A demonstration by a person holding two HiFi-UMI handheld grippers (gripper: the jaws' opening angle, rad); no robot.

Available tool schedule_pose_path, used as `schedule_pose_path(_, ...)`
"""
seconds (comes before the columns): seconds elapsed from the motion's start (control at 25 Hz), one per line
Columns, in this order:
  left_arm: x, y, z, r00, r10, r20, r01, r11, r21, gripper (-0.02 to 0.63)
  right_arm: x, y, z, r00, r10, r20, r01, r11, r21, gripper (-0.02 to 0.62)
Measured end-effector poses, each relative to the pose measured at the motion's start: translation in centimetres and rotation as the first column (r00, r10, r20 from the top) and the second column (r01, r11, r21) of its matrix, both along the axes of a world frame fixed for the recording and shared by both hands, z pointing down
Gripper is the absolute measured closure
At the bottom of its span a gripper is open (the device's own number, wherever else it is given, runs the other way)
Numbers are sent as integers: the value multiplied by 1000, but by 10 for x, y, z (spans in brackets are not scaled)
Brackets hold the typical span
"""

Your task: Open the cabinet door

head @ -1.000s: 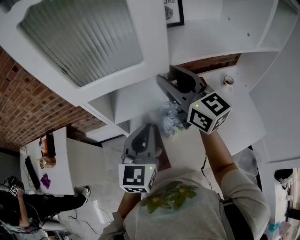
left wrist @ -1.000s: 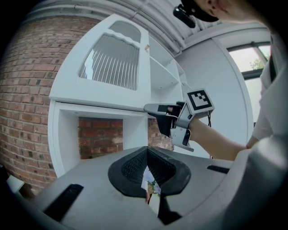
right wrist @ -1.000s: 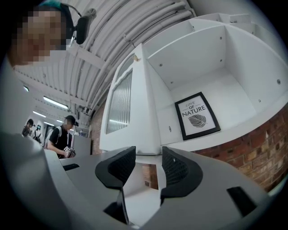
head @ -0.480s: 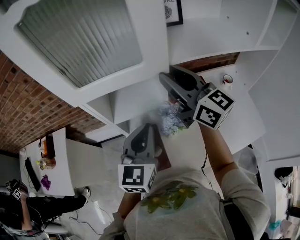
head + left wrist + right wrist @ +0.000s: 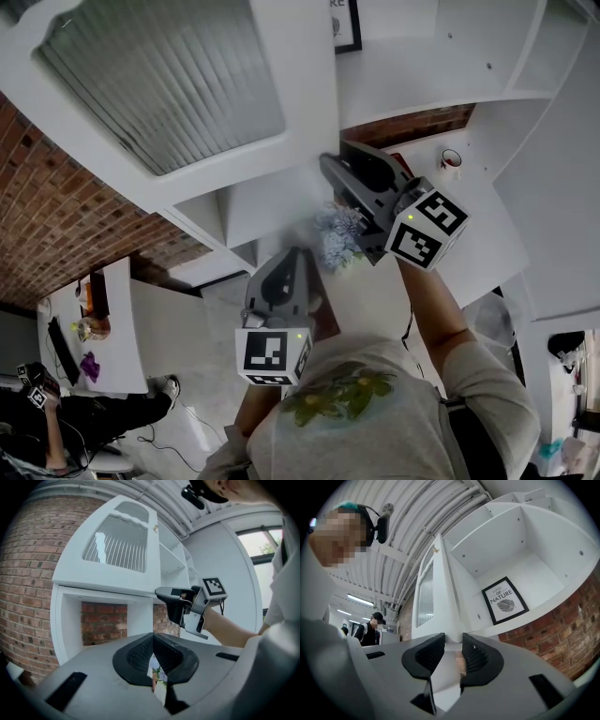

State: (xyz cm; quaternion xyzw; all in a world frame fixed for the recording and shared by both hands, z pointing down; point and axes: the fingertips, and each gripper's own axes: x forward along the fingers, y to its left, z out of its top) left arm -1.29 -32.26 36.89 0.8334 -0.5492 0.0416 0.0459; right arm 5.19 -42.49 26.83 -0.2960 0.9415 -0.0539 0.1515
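Right claw (image 5: 453, 645) straddles the lower edge of the open cabinet door (image 5: 436, 588), jaws apart and closing, the edge between its pads; left claw (image 5: 153, 637) hangs lower, clenched on nothing; white shelving (image 5: 431, 66) backs onto a brick wall (image 5: 56, 216); a framed print (image 5: 505, 600) leans inside the compartment.

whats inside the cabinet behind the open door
A framed leaf print stands at the back of the cabinet; the shelf around it looks bare. The open door covers the compartment's left side, so anything there can't be seen.
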Motion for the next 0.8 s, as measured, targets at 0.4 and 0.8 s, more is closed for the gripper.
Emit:
schedule_pose_path(0.4, 3, 8, -5, 1000, 8, -2, -8, 1000, 10, 597, 4, 17, -2, 999, 50, -22, -50, 998, 24, 471)
schedule_pose_path(0.8, 0, 19, -9, 1000, 12, 1, -12, 1000, 21, 597, 3, 39, -2, 995, 92, -34, -90, 994, 54, 477)
